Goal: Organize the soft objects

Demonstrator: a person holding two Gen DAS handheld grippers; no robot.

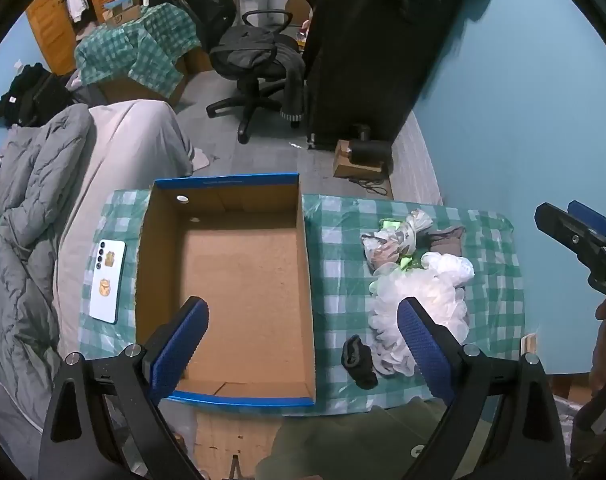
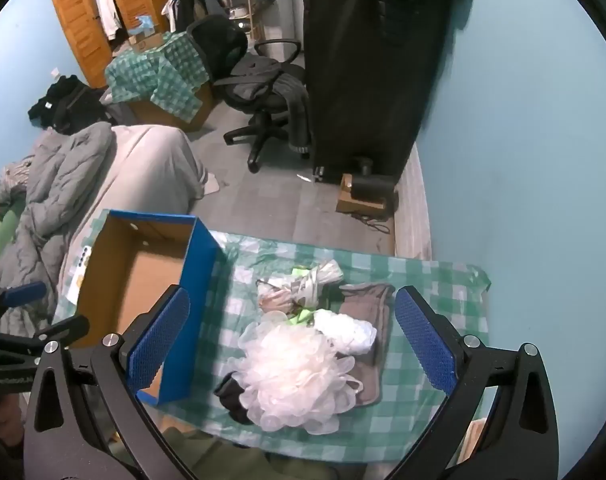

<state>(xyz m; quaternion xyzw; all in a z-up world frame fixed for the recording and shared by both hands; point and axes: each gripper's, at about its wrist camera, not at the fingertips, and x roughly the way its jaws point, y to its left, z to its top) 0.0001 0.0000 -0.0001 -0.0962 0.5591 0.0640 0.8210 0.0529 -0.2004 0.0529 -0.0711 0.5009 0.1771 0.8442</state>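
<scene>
A pile of soft things lies on the green and white checked cloth (image 2: pixel 431 280), in the lower middle of the right wrist picture. On top is a big puffy white bath sponge (image 2: pixel 295 376) made of net. Just beside it, to the upper right, is a crumpled white bag (image 2: pixel 349 330). Above them sits a knotted plastic bag (image 2: pixel 303 284) with things inside, and a bit of bright green shows under it. A flat brown cloth (image 2: pixel 367 300) lies under the right side of the pile. A small black soft thing (image 2: pixel 231 394) pokes out at the sponge's lower left.

The right gripper (image 2: pixel 293 340) hangs above the pile with its blue pads spread wide apart. It holds nothing and touches nothing.

The left gripper (image 1: pixel 303 342) is also spread wide and holds nothing. In the left wrist picture it hangs over the box's right wall.

The cardboard box (image 1: pixel 309 280) with blue edges sits left of the pile, in the middle of that picture. Nothing is inside it. A white phone (image 1: pixel 107 280) lies on the cloth left of the box.
</scene>
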